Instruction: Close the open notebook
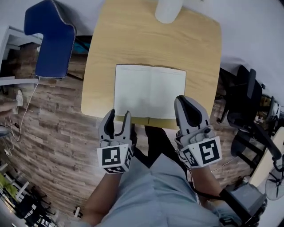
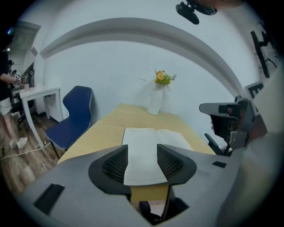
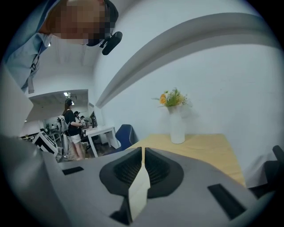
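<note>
While the notebook [image 1: 150, 91] lies open and flat at the centre of the head view, both pages up on the wooden table [image 1: 133, 40], neither gripper has hold of it. Left gripper [image 1: 119, 115], lower left of centre: jaws spread wide, tips at the book's lower left corner, the left page framed between them in its own view but not pinched; this stance suits slipping under or catching the cover's edge. Right gripper [image 1: 183, 99], lower right: jaws drawn together, over the lower right corner; the pale sliver in the slit between them appears to be page seen beyond, not paper gripped. A closed tip likely serves to steady or push a leaf. White vase [image 1: 168, 9], top edge, stands well clear of the fold.
</note>
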The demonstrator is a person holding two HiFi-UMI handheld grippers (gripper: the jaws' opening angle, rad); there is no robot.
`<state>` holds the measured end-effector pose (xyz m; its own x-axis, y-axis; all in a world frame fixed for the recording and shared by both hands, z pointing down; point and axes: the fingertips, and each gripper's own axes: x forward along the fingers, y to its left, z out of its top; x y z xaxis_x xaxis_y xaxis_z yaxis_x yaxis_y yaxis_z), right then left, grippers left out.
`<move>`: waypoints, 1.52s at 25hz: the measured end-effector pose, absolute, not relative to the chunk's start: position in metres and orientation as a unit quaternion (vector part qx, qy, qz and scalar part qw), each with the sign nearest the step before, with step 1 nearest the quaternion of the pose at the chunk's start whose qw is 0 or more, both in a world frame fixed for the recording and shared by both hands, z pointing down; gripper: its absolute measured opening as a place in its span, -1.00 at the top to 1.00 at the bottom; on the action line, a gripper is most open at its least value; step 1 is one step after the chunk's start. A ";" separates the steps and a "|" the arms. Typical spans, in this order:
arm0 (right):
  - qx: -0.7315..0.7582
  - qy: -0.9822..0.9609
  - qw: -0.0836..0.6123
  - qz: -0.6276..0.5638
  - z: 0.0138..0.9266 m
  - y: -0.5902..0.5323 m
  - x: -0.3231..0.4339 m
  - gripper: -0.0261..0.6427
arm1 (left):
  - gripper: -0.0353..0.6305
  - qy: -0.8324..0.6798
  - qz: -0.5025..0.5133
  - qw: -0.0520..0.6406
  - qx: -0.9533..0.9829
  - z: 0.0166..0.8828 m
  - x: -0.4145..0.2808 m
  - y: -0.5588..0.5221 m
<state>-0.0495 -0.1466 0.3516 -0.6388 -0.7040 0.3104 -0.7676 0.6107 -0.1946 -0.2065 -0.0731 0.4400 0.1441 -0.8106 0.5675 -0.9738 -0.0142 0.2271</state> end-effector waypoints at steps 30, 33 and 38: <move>0.409 -0.889 0.112 0.176 0.376 -0.154 -0.052 0.77 | 0.78 -0.630 0.164 0.363 0.667 0.470 -0.222 -0.065; 0.419 -0.889 0.092 0.161 0.349 -0.144 -0.054 0.77 | 0.78 -0.612 0.153 0.350 0.692 0.435 -0.212 -0.055; 0.450 -0.880 0.063 0.140 0.319 -0.153 -0.033 0.77 | 0.78 -0.567 0.150 0.324 0.742 0.398 -0.171 -0.066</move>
